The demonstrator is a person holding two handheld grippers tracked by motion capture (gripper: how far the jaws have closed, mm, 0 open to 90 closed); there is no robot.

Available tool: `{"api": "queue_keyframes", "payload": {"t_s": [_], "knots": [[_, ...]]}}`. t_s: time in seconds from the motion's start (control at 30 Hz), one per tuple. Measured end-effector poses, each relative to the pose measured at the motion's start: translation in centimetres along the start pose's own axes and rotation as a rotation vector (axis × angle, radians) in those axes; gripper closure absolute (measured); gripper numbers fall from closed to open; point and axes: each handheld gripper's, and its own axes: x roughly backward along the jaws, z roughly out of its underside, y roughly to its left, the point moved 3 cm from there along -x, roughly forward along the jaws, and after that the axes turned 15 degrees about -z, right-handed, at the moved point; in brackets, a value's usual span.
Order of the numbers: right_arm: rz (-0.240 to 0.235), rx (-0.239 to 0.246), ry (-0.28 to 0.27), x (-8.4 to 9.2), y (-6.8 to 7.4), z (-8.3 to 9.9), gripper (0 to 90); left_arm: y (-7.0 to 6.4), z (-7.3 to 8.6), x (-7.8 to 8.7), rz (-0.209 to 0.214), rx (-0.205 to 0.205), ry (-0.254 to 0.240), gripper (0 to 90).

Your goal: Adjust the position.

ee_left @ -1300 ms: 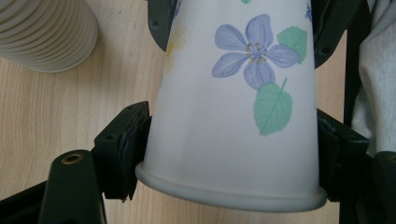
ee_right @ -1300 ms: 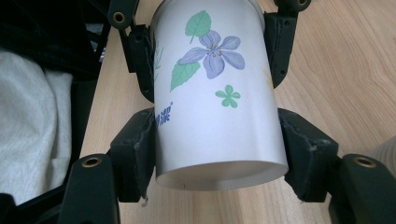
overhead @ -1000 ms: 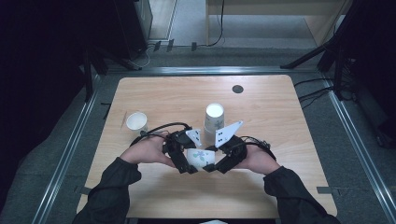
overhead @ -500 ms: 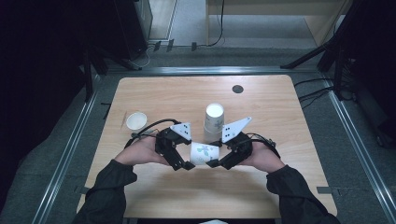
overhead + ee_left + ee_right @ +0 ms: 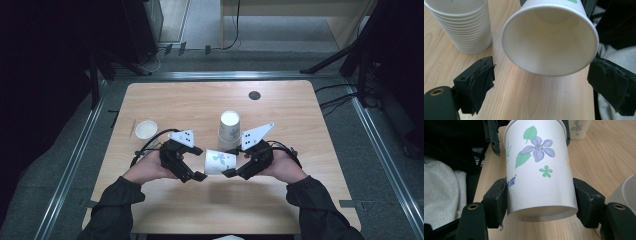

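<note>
A white paper cup [image 5: 219,161] printed with a purple flower lies level just above the wooden table [image 5: 165,105]. My right gripper [image 5: 232,165] is shut on its base end; in the right gripper view both pads press the walls of the cup [image 5: 539,170] near the bottom, either side of the right gripper [image 5: 540,200]. The cup's open mouth [image 5: 550,42] faces my left gripper [image 5: 192,162]. Its jaws have just been opening and stand wide. In the left gripper view the left gripper [image 5: 546,80] has its pads [image 5: 482,77] clear of the rim.
An upside-down stack of paper cups [image 5: 229,129] stands just behind the held cup, and its ribbed rims [image 5: 461,25] are close to my left jaw. A single upright cup [image 5: 145,129] sits at the table's left. A small black disc [image 5: 254,95] lies at the far edge.
My left gripper has let go of the cup's mouth end, opened, and drawn back to the left. The right gripper still holds the cup in the same place.
</note>
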Motion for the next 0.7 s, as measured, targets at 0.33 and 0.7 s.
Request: {"api": "queue_keyframes", "payload": {"t_s": [0.33,0.7], "knots": [[-0.025,0.007,-0.015,-0.11,0.28,-0.22,34.7,-0.32,0.09,-0.47,0.040,0.061,-0.079,7.6],[-0.046,-0.004,-0.018,-0.62,0.26,-0.33,34.7,-0.24,-0.07,-0.64,0.070,0.085,-0.112,13.2]]}}
